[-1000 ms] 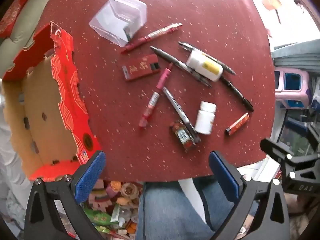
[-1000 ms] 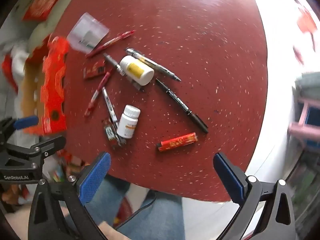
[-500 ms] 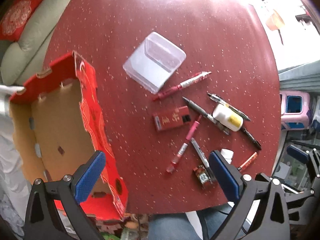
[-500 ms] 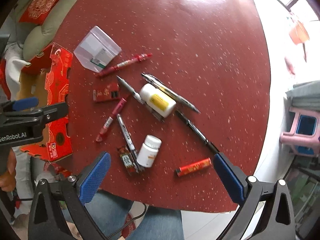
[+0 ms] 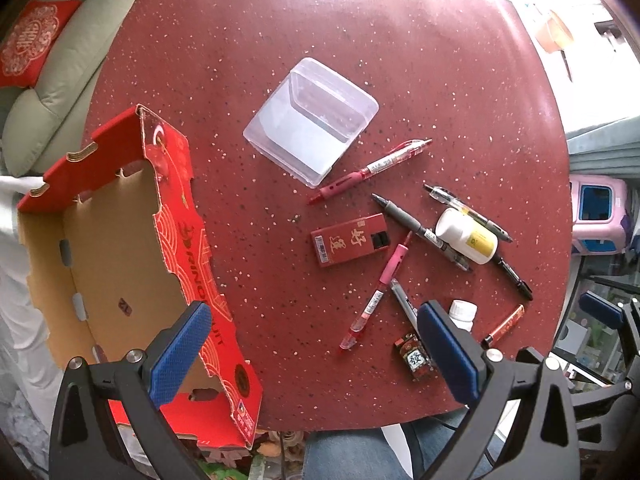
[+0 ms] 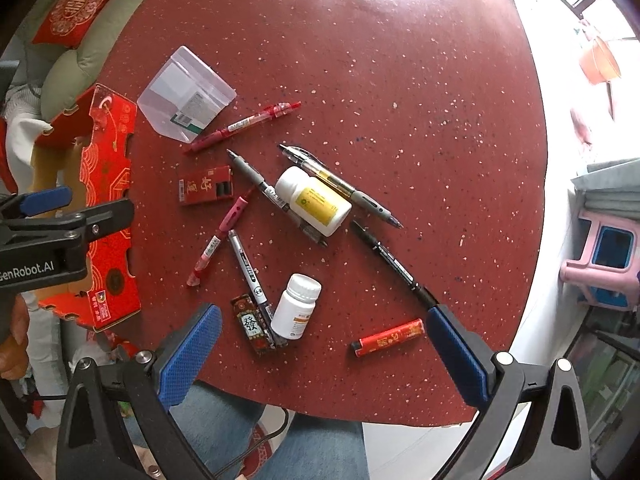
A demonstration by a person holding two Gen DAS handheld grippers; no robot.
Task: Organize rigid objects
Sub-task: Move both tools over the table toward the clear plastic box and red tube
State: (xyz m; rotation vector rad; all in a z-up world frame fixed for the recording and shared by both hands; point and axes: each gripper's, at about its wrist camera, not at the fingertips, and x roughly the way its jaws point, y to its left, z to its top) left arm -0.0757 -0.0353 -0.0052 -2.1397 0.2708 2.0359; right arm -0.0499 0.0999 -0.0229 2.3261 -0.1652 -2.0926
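Observation:
Several pens, two white pill bottles, a red card box (image 5: 351,239), a small patterned lighter (image 6: 254,326) and a red lighter (image 6: 388,337) lie scattered on the round red table (image 5: 360,60). The larger bottle (image 6: 314,201) lies on its side across pens; the smaller bottle (image 6: 296,306) lies nearer the front edge. A clear plastic box (image 5: 312,120) sits behind them. An open red cardboard box (image 5: 120,248) stands at the left. My left gripper (image 5: 314,354) and right gripper (image 6: 326,354) are both open and empty, held above the table's near edge.
A green sofa with a red cushion (image 5: 28,40) lies beyond the table's left. A pink stool (image 6: 608,256) stands at the right. The person's jeans (image 6: 304,444) show under the table's near edge. The left gripper shows in the right wrist view (image 6: 44,236).
Both grippers have risen and tilted back, so more of the table and the cardboard box shows. No object on the table has moved. Both stay open.

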